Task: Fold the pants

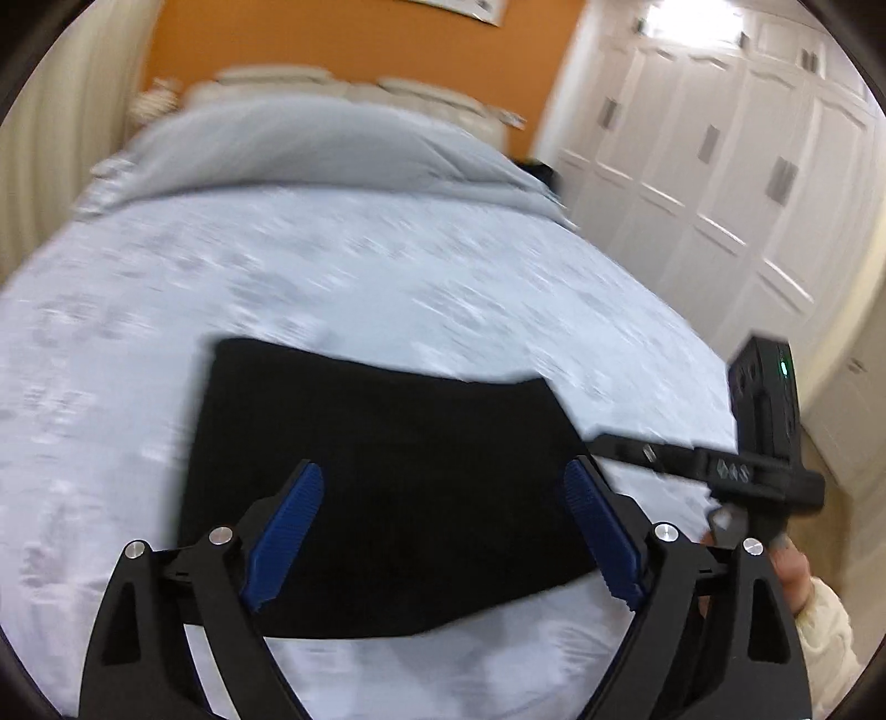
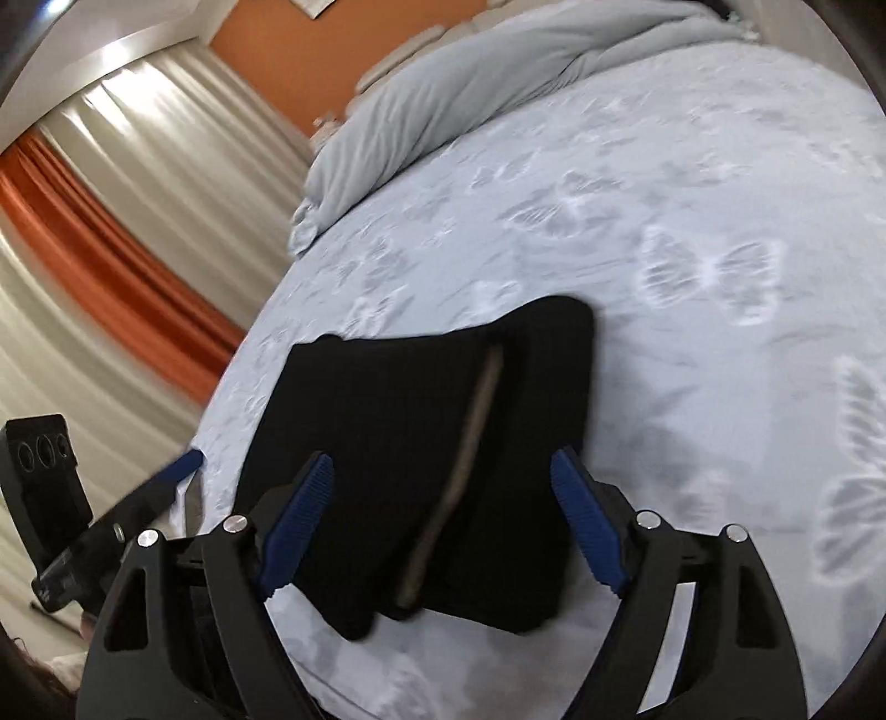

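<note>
The black pants [image 1: 382,487] lie folded into a compact rectangle on the pale blue bed cover [image 1: 387,277]. In the right wrist view the pants [image 2: 421,443] show a grey-brown seam strip [image 2: 465,471] running along the folded stack. My left gripper [image 1: 443,482] is open and empty above the near part of the pants. My right gripper [image 2: 443,471] is open and empty above the pants too. The right gripper's body shows at the right edge of the left wrist view [image 1: 758,443]. The left gripper [image 2: 166,482] shows at the left of the right wrist view.
A rumpled grey duvet [image 1: 332,144] and pillows lie at the head of the bed by an orange wall [image 1: 360,39]. White wardrobe doors [image 1: 720,166] stand to the right. Beige and orange curtains [image 2: 111,249] hang on the other side.
</note>
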{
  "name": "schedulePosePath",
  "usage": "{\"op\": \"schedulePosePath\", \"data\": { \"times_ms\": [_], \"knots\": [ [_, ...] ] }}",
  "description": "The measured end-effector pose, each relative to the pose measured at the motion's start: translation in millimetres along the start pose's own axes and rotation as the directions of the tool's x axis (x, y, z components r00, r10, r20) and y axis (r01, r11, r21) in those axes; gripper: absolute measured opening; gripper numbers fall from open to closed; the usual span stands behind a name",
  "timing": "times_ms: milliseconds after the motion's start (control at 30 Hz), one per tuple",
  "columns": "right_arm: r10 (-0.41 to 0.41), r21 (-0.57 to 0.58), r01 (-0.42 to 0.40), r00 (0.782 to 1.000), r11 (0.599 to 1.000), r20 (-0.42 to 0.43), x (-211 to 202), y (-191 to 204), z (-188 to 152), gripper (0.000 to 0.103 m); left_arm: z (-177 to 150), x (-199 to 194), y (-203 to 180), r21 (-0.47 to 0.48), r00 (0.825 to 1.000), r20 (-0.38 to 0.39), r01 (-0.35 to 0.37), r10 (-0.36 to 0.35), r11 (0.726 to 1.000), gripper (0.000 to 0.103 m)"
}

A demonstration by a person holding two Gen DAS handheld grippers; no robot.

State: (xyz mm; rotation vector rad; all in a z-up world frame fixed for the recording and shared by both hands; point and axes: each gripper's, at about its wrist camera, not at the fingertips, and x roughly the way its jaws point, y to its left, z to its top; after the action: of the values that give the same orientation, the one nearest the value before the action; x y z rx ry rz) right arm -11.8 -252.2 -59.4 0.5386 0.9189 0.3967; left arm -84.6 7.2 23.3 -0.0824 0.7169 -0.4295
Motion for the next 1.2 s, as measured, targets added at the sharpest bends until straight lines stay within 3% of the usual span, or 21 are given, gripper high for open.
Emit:
{"op": "schedulePosePath", "data": {
  "times_ms": [100, 133, 167, 200, 233, 333, 467, 533, 600, 667, 700, 767, 800, 833, 900, 1000, 1067, 1100, 1133, 1167, 1200],
  "knots": [
    [-0.058, -0.042, 0.055, 0.997, 0.998, -0.053, 28, 14, -3, 0.090, 2, -14, 21, -0.022, 0.994, 0.030, -0.104, 0.104, 0.994, 0.086],
    [-0.083, -0.080, 0.078, 0.995, 0.994, -0.052, 34, 21, -5, 0.088, 4, -18, 32, -0.050, 0.991, 0.031, -0.131, 0.132, 0.990, 0.086],
    [-0.105, -0.113, 0.098, 0.993, 0.989, -0.056, 39, 27, -4, 0.079, 4, -22, 40, -0.074, 0.989, 0.030, -0.140, 0.143, 0.987, 0.086],
    [-0.140, -0.139, 0.130, 0.988, 0.982, -0.067, 44, 32, -1, 0.046, 6, -25, 49, -0.107, 0.987, 0.028, -0.153, 0.156, 0.982, 0.086],
    [-0.161, -0.144, 0.150, 0.984, 0.978, -0.071, 44, 36, 7, 0.025, 7, -25, 56, -0.126, 0.985, 0.025, -0.164, 0.169, 0.978, 0.086],
    [-0.078, -0.168, 0.079, 0.997, 0.983, 0.014, 4, 62, 34, 0.009, 12, -33, 69, -0.168, 0.980, 0.033, -0.190, 0.198, 0.967, 0.086],
    [-0.105, -0.230, 0.126, 0.989, 0.965, 0.102, -38, 81, 50, 0.009, 17, -40, 79, -0.170, 0.973, 0.048, -0.216, 0.227, 0.961, 0.087],
    [-0.222, -0.232, 0.227, 0.974, 0.946, 0.047, -13, 56, 45, 0.016, 12, -33, 85, -0.176, 0.975, 0.023, -0.212, 0.219, 0.961, 0.087],
    [-0.359, -0.191, 0.339, 0.930, 0.921, -0.081, 28, 11, 23, 0.018, 7, -17, 91, -0.192, 0.979, -0.018, -0.204, 0.205, 0.960, 0.087],
    [-0.255, -0.089, 0.253, 0.967, 0.963, -0.014, 12, -3, 12, 0.020, 2, -6, 95, -0.209, 0.980, -0.051, -0.201, 0.194, 0.957, 0.087],
    [-0.239, -0.057, 0.238, 0.971, 0.970, -0.005, 5, -4, 12, 0.024, 0, -2, 96, -0.220, 0.980, -0.063, -0.196, 0.187, 0.956, 0.087],
    [-0.213, -0.008, 0.213, 0.976, 0.977, 0.035, -11, -3, 9, 0.045, -5, 6, 103, -0.246, 0.982, -0.094, -0.184, 0.166, 0.952, 0.087],
    [-0.205, -0.005, 0.205, 0.978, 0.979, 0.046, -15, -3, 9, 0.070, -7, 12, 108, -0.271, 0.985, -0.110, -0.159, 0.134, 0.949, 0.087],
    [-0.210, -0.012, 0.211, 0.976, 0.977, 0.055, -16, 0, 6, 0.086, -8, 16, 111, -0.287, 0.987, -0.122, -0.139, 0.108, 0.948, 0.087],
    [-0.235, -0.022, 0.235, 0.971, 0.972, 0.035, -9, -2, 5, 0.094, -15, 34, 119, -0.328, 0.983, -0.174, -0.116, 0.061, 0.938, 0.087],
    [-0.250, 0.035, 0.253, 0.966, 0.967, -0.064, 15, -19, -2, 0.094, -28, 58, 127, -0.407, 0.973, -0.233, -0.091, -0.006, 0.909, 0.087],
    [-0.152, 0.085, 0.156, 0.987, 0.984, -0.057, 25, -24, -7, 0.093, -45, 81, 137, -0.504, 0.959, -0.270, -0.059, -0.092, 0.862, 0.087],
    [-0.122, 0.063, 0.126, 0.990, 0.990, -0.067, 29, -19, -5, 0.067, -45, 79, 133, -0.489, 0.971, -0.228, -0.046, -0.077, 0.871, 0.088],
    [-0.117, 0.052, 0.120, 0.991, 0.991, -0.065, 29, -14, -2, 0.053, -42, 79, 128, -0.460, 0.970, -0.233, -0.045, -0.072, 0.887, 0.083],
    [-0.082, 0.063, 0.085, 0.995, 0.994, -0.060, 23, -9, 3, 0.046, -38, 80, 122, -0.436, 0.967, -0.243, -0.035, -0.080, 0.899, 0.059],
    [-0.038, 0.076, 0.042, 0.998, 0.996, -0.045, 15, -6, 8, 0.039, -36, 78, 121, -0.432, 0.966, -0.247, -0.042, -0.073, 0.901, 0.049]
  ]
}}
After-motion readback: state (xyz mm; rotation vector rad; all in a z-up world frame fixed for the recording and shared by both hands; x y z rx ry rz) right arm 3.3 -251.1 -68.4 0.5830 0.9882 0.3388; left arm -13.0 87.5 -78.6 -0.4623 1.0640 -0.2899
